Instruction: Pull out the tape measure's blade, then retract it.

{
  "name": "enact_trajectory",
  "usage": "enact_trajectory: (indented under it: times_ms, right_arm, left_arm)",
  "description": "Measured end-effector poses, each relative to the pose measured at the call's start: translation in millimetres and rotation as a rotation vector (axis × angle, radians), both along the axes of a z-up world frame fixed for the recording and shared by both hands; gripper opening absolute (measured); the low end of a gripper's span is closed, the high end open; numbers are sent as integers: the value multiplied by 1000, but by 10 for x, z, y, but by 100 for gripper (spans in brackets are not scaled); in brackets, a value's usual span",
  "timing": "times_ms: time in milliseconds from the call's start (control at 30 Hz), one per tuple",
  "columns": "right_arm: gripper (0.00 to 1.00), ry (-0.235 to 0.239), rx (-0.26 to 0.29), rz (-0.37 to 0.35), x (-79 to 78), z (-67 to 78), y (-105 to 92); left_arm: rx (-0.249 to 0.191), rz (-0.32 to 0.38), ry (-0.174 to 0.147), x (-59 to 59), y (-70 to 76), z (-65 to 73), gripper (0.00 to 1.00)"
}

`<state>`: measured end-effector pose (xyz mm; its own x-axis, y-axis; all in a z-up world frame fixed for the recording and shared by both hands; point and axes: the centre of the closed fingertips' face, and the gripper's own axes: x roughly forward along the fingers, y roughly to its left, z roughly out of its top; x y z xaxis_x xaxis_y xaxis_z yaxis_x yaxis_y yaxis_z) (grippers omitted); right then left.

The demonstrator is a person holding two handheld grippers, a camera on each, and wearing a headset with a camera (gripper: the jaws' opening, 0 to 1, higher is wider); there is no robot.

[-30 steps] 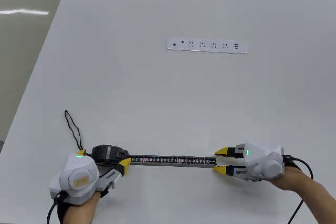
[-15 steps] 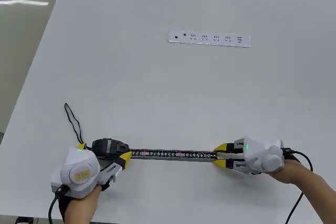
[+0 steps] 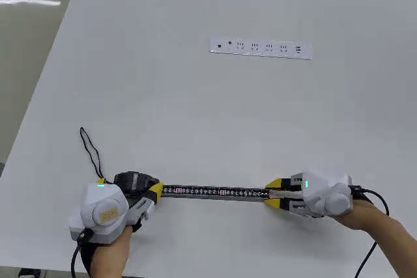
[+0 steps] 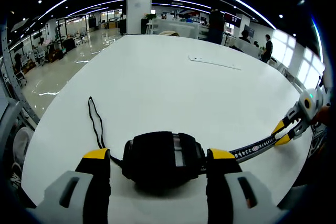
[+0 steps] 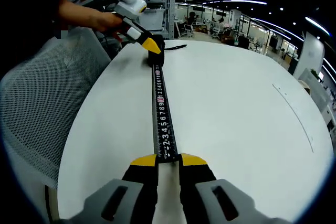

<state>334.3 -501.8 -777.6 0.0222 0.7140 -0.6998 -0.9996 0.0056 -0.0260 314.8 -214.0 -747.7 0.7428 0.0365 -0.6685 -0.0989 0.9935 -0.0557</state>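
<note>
Wide white desk [image 3: 195, 109], and across its near edge the tape measure's blade [image 3: 215, 192] is drawn out flat on the surface, numbers up, running between the two grippers. On one end, the right gripper [image 3: 273, 193] has its fingers [image 5: 144, 163] nearly closed, pinching the blade's tip between them. On the other end, the left gripper [image 3: 128, 187] has its fingers [image 4: 97, 182] set wide on either side of the black case [image 4: 163, 153]. They look clamped on it, though a sliver of gap on the strap side is hard to rule out. The thin black strap [image 3: 91, 151] trails off the case across the desk, and a power strip [image 3: 260, 49] lies well apart, out of play. This reads as the end of the pull-out, with the retract yet to come. The next move calls for the right gripper to walk the tip back toward the case along the blade's line. It should keep the pinch so the spring doesn't snap the blade home, while the left pins the case down. Against a second ago, the span of exposed blade looks the same. The pull has paused, with only the left gripper's body rolled a touch.
</note>
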Motion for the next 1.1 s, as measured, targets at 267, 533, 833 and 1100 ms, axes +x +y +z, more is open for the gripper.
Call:
enact_trajectory:
  times_ms: [267,533,833,1100]
  right_arm:
    - [13,-1,5,-16,1,-1,-2]
    - [13,0,9,-20,4,6,-5]
    - [13,5,12,-21,2,12,-5]
    - [13,6,8,-18,0,0,0]
  left_arm:
    - [-13,81,-12,-37,-2,-27,71]
    - [-77,136,-11,-26,-35,-97,68]
    - [-73,157,-20,-20,-54,-90,65]
    - [-54,155,-12,-22,-52,-100,64]
